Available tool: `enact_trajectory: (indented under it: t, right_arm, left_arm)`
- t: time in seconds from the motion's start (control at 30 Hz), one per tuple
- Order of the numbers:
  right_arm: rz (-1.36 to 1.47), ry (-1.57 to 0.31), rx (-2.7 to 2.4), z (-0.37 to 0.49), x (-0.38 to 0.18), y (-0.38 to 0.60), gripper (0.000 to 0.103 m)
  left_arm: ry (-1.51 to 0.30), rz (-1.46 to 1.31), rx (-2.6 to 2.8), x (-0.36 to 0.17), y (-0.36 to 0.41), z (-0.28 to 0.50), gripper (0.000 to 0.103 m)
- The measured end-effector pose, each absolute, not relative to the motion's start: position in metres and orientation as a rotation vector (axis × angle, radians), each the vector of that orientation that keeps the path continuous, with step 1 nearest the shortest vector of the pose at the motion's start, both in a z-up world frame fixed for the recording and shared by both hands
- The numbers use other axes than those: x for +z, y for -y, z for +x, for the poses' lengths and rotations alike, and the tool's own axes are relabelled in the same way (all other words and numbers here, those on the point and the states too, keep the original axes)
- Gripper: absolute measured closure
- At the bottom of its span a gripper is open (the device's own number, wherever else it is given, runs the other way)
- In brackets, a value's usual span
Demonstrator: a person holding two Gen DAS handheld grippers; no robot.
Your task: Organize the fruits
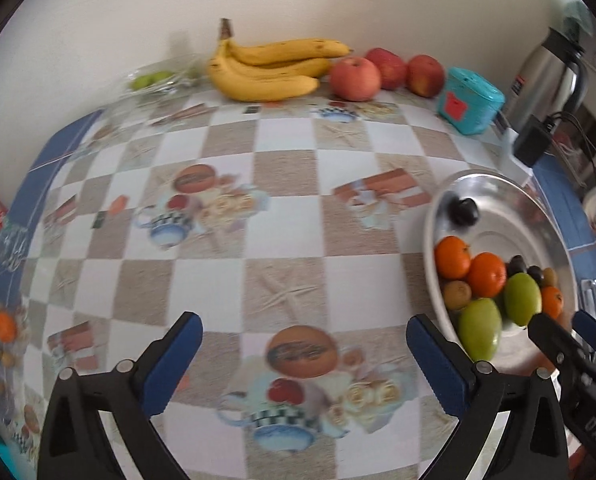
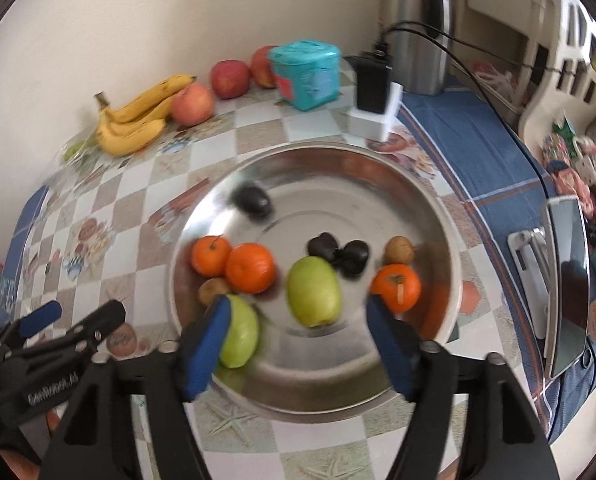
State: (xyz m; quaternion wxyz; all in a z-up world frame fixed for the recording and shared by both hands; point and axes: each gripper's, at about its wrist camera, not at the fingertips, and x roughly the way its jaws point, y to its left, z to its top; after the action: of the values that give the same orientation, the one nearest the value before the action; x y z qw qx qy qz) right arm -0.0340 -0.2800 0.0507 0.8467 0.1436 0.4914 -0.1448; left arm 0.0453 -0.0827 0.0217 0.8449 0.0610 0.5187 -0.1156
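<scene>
Both jaws are seen open and empty: the left hand-held gripper over bare surface, the right hand-held gripper above the metal bowl, probably because fruits are collected there.

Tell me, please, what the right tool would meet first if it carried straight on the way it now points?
Probably the green fruit lying in the metal bowl: it sits between the right tool's open fingers, ahead of them. Depth is hard to judge through the fisheye.

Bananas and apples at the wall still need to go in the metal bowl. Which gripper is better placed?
Left gripper, probably: open over bare tablecloth, facing the bananas. The right gripper hangs open over the bowl.
</scene>
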Motion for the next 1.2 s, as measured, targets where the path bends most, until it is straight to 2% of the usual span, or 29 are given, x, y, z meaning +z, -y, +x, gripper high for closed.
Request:
enact_trajectory:
  t: [0.13,0.6,1.2]
  right_arm:
    - [0.261,-1.031,-0.297,-0.038,0.051,0.266,0.013]
    - [0.189,-1.023,-0.256,-0.062,0.052,0.233,0.012]
    - [0.182,-0.993,-0.256,-0.089,0.056,0.222,0.012]
  left_arm:
    - [-1.066,0.135,-0.193,0.026,0.068,0.038,0.000]
    - [-1.086,0.163,0.010,0.028,0.037,0.016,0.000]
    - [-1.097,0.141,-0.027,0.034,0.021,-0.018,0.000]
